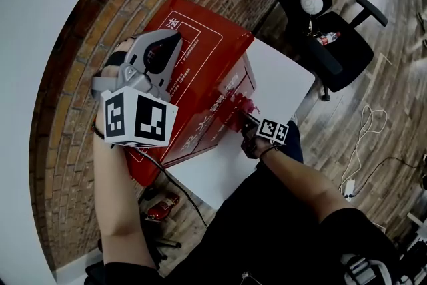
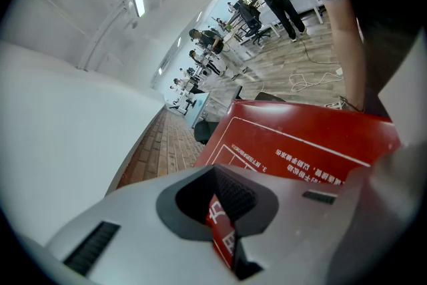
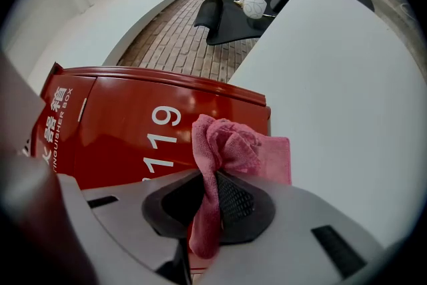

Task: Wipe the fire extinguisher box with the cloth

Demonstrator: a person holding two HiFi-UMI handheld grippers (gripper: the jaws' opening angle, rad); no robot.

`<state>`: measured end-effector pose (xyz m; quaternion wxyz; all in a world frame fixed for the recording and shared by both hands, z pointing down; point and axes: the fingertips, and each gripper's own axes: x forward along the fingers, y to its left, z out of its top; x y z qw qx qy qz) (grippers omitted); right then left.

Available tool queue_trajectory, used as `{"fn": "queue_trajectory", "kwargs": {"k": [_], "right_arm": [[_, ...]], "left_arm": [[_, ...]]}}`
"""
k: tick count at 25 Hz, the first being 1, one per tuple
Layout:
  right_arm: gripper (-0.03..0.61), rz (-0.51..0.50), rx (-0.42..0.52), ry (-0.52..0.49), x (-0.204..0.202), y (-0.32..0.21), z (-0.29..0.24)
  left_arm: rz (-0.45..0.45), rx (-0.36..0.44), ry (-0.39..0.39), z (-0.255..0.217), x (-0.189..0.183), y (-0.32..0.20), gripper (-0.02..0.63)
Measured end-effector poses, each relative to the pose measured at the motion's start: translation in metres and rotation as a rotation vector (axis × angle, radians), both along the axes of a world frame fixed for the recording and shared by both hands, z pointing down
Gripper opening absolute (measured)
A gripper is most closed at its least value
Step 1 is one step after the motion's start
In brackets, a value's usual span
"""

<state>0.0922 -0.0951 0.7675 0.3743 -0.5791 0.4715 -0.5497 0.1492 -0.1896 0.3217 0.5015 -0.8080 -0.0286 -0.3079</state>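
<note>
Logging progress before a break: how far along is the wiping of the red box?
Done: the right hand-held gripper is shut on the pink cloth, and the left hand-held gripper clamps a thin red edge of the fire extinguisher box. In hand: the cloth sits at the box's front, beside the 119. Left: unclear how much; no wiped patch shows.

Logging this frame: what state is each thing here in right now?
fire extinguisher box: standing on the white table, front shut.
cloth: bunched up, pinched in the jaws, close to the box's front corner.
left gripper: shut on a thin red top edge of the box.
right gripper: shut on the cloth.
</note>
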Motion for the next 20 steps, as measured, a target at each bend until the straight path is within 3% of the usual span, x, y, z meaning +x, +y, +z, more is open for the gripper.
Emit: {"fn": "queue_trajectory", "kwargs": {"k": [20], "right_arm": [[0.064, 0.004, 0.073, -0.015, 0.005, -0.001, -0.05]], "left_arm": [[0.004, 0.007, 0.007, 0.0, 0.0, 0.0, 0.028]]}}
